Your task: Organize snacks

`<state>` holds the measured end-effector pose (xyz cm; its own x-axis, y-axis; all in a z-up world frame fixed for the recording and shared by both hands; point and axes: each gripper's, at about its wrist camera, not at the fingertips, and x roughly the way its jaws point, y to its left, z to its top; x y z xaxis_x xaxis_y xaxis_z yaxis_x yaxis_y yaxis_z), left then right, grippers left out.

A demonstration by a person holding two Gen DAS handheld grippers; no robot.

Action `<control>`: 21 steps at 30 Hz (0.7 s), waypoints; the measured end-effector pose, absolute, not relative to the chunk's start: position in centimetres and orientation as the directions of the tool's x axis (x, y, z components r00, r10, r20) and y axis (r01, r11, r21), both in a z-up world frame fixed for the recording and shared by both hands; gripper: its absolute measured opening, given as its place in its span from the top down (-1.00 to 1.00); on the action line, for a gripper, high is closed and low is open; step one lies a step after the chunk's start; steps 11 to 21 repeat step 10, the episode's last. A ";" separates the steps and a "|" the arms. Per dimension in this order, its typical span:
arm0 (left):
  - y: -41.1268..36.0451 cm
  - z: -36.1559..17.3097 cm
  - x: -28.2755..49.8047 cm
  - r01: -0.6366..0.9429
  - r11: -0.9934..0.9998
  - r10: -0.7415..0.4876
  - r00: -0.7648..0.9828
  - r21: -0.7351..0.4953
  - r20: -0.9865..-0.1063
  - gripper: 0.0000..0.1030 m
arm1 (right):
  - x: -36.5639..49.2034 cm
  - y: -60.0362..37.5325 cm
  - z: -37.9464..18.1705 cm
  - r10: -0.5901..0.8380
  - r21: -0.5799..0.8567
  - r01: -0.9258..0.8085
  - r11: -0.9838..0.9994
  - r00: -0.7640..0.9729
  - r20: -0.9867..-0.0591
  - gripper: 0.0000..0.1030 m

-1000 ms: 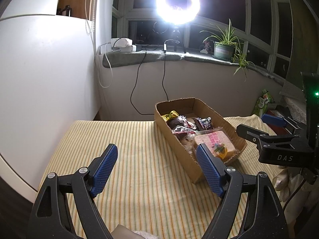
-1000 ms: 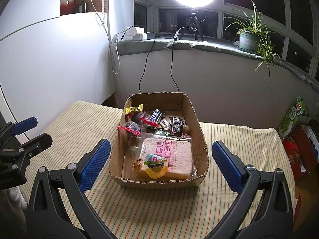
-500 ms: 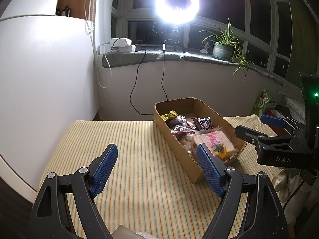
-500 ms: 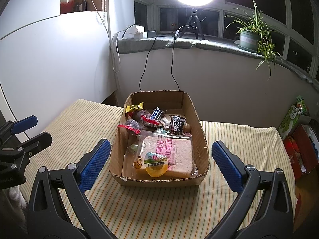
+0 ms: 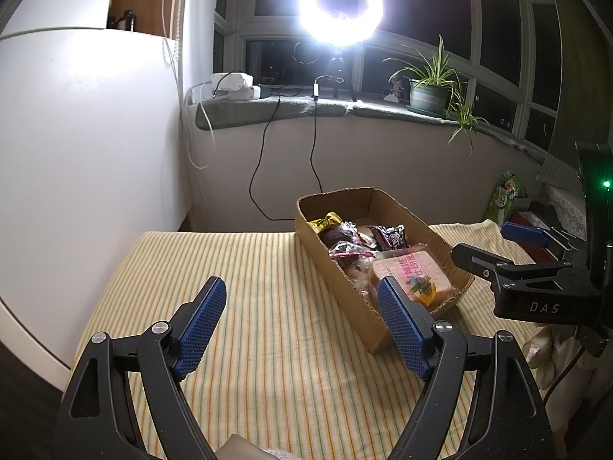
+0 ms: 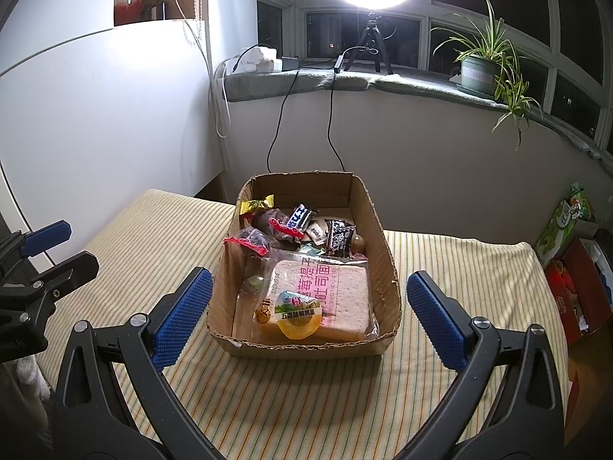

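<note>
nothing shifts since before: left gripper (image 5: 302, 322) and right gripper (image 6: 306, 314) hover released, empty, near the snack box (image 6: 387, 253).

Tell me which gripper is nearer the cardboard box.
Right. The right gripper faces the box head-on, its open fingers flanking the near end. The left gripper is open over the striped cloth, left of the box.

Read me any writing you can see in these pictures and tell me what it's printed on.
"DAS": on the black body of the right gripper, seen from the left wrist camera.
"五香酥鹌鹑蛋": on the green band of the round yellow snack pack in the cardboard box.
Large pink characters on the bread packet: upside down here, not reliably readable.
Small wrappers, the green bag and the plant pot label: too small or blurred.
</note>
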<state>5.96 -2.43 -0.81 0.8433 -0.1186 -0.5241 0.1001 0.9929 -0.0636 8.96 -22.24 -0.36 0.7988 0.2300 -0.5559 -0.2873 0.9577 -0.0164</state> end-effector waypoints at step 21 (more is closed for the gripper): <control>-2.4 -1.0 6.1 0.100 0.993 -0.117 0.845 -0.060 -0.522 -0.58 | 9.0 -22.5 -0.7 0.232 -0.013 -0.289 0.957 0.796 -0.559 -1.00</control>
